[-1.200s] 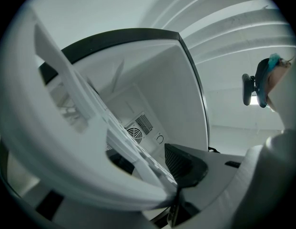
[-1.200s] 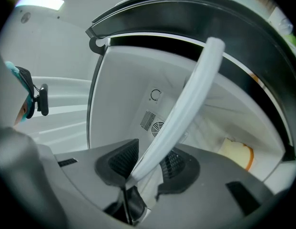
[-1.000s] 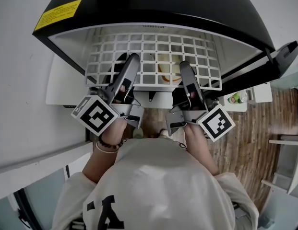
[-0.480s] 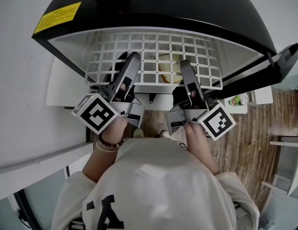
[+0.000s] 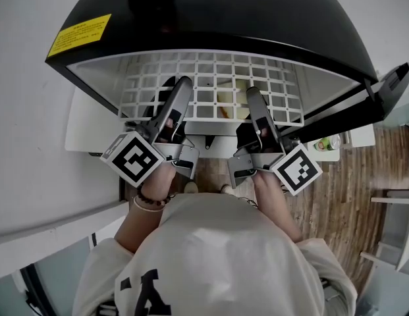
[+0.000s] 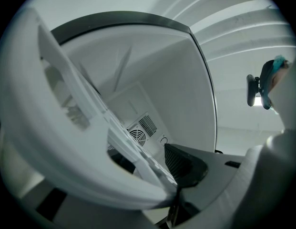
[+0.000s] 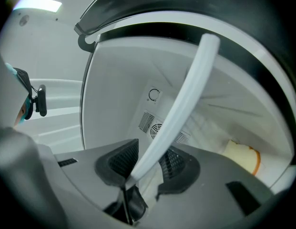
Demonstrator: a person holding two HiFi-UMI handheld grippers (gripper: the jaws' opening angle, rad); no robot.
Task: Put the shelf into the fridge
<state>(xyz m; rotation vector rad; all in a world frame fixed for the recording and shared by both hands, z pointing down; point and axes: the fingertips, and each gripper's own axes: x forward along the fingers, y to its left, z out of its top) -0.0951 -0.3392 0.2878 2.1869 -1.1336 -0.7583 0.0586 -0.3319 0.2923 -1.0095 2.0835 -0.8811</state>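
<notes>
While we held both grippers steady over the last second, almost nothing changed. The shelf (image 5: 211,84) sat at much the same depth in the fridge (image 5: 244,12), with its back part under the roof and its front bar still out past the opening. We judged that the slide inward had paused, so the task was only partly done.

The left gripper (image 5: 183,84) and the right gripper (image 5: 251,94) reached onto the front part of the shelf, side by side. In the right gripper view the 2 pads stood narrow, pinching a white bar of the shelf between them. In the left gripper view 1 pad (image 6: 186,162) lay against the shelf's white edge, which covered the other jaw. We took this as a wider hold on the frame.

The 2 side rims of the shelf ran near the white inner walls, and the right corner sat just beside the open door (image 5: 388,84). The back wall with its vent (image 7: 157,128) stood well apart, so we saw open room to push deeper. A pale yellow item (image 7: 243,159) lay below the shelf, apart from it, and we judged it no obstacle while the shelf stayed level. A tilt could catch a corner on a wall.
</notes>
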